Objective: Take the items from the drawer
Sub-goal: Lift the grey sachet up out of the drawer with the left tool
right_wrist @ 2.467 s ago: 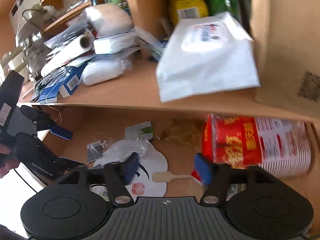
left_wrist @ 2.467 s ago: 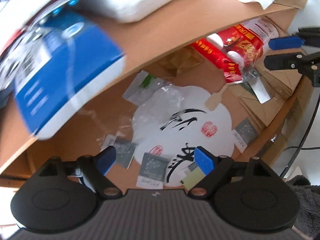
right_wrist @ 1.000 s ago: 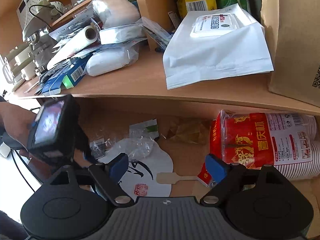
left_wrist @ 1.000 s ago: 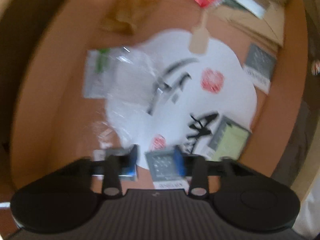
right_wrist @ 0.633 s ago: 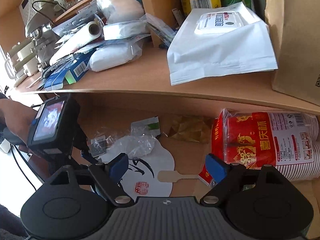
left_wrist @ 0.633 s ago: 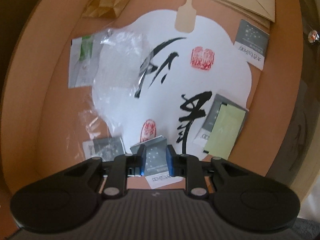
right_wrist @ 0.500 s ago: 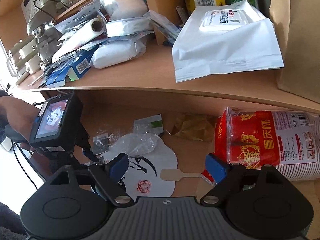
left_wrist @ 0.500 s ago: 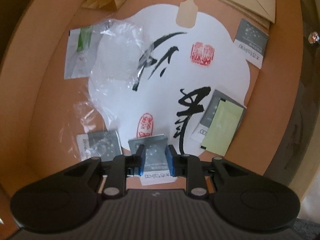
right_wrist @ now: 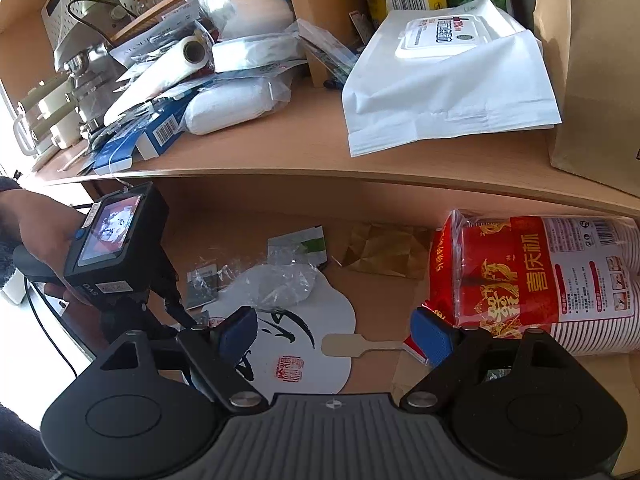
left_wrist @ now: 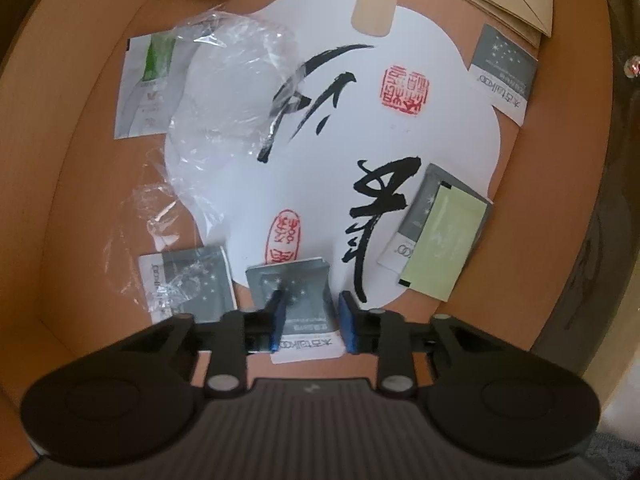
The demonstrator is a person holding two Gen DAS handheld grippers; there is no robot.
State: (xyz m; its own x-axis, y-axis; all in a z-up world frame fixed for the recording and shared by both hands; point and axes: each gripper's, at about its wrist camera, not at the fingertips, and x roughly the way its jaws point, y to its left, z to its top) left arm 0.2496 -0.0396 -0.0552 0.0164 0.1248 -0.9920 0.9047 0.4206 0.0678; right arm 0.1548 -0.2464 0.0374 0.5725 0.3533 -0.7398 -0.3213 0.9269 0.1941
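In the left wrist view my left gripper [left_wrist: 310, 322] is shut on a grey sachet [left_wrist: 298, 300] with a white end, pinched between the blue pads and held over the open drawer's wooden floor [left_wrist: 100, 208]. Below lie a white paper fan [left_wrist: 332, 128] with black brushstrokes and red stamps, more grey sachets [left_wrist: 188, 284], a pale green sachet [left_wrist: 444, 248] and crumpled clear plastic [left_wrist: 228, 96]. In the right wrist view my right gripper [right_wrist: 336, 334] is open and empty above the drawer. The left gripper [right_wrist: 120, 248] shows at the drawer's left end.
A red pack of paper cups [right_wrist: 532, 284] lies at the drawer's right end, brown paper [right_wrist: 380, 248] at the back. The shelf [right_wrist: 280, 152] above holds a white wipes pouch [right_wrist: 452, 76], rolls, boxes and a brown bag [right_wrist: 600, 60].
My left gripper moved down into the drawer, closed on the grey sachet and has lifted it slightly. My right gripper stays open and nearly still.
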